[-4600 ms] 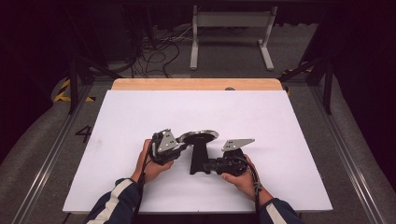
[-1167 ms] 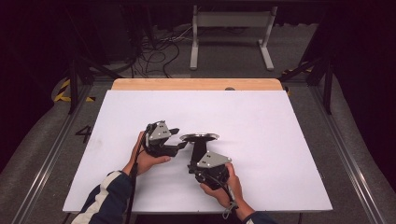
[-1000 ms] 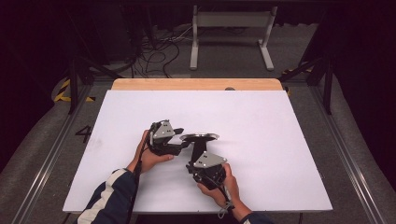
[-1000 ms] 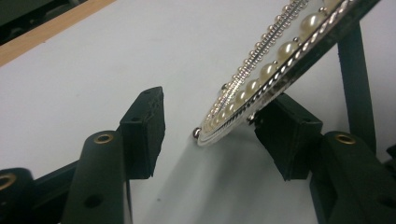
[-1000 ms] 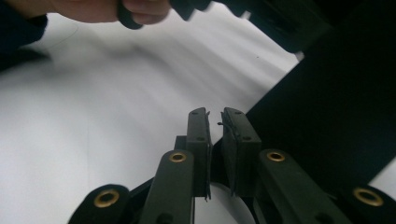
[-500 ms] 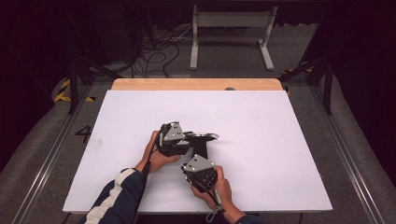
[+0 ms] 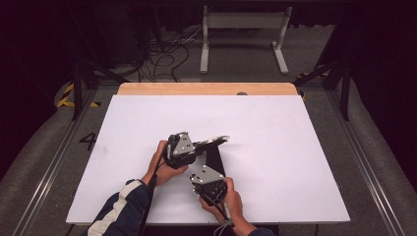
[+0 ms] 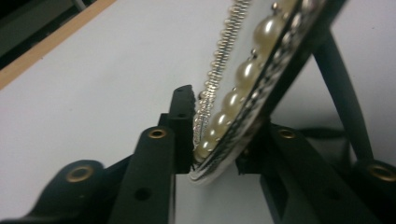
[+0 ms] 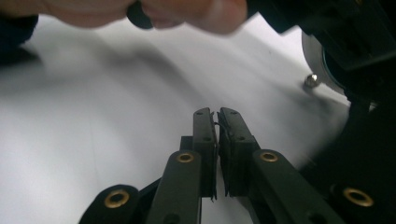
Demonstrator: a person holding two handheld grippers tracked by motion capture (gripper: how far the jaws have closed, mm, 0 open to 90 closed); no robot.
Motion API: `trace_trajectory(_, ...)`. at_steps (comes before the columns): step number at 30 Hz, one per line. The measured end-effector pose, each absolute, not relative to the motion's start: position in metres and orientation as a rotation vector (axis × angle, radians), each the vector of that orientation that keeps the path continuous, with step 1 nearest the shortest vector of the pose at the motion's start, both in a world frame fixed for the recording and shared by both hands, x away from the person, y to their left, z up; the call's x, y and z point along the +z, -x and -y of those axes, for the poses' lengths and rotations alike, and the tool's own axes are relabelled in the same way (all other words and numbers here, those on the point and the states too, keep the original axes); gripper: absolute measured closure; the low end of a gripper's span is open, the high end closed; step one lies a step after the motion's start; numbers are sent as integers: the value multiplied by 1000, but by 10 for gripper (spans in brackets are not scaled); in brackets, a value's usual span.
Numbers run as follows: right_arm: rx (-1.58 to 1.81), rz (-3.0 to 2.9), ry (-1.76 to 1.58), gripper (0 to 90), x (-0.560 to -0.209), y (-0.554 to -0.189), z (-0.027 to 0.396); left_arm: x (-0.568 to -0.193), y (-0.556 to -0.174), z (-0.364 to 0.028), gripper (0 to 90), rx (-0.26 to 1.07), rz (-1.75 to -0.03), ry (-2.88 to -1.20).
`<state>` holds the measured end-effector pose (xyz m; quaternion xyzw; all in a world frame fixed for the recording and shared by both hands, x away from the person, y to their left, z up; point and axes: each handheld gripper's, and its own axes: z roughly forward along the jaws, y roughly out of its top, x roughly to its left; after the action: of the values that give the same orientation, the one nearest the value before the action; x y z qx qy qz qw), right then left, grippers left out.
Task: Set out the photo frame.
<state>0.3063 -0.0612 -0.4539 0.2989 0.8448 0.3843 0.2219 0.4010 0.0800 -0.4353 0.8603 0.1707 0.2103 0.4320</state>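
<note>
- My left gripper has just been closing, and its fingers now clamp the rim of the round pearl-edged mirror, tilted on its black stand mid-surface.
- My right gripper has its fingers together, on nothing I can make out, near the stand.
- Grip looks done; tilting or moving the mirror is left.

the high view is evenly lit from above: the white table top is bright, the surrounding floor dim to black, shadows short and soft. the left gripper view is sharp only on the near pearl rim; the background blurs. the right gripper view is soft, with a blurred, overexposed hand.
</note>
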Motion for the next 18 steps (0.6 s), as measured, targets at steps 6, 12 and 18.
trace_trajectory(6, 1011, -2311, -828, 873, -459, -310, 57, -437, -398, -81, 759, 534, -436, -2133)
trace_trajectory(12, 977, -2296, -882, 900, -459, -316, 69, -437, -396, -82, 760, 541, -445, -2140)
trace_trajectory(18, 998, -2326, -896, 900, -461, -318, 82, -437, -395, -81, 759, 539, -445, -2138)
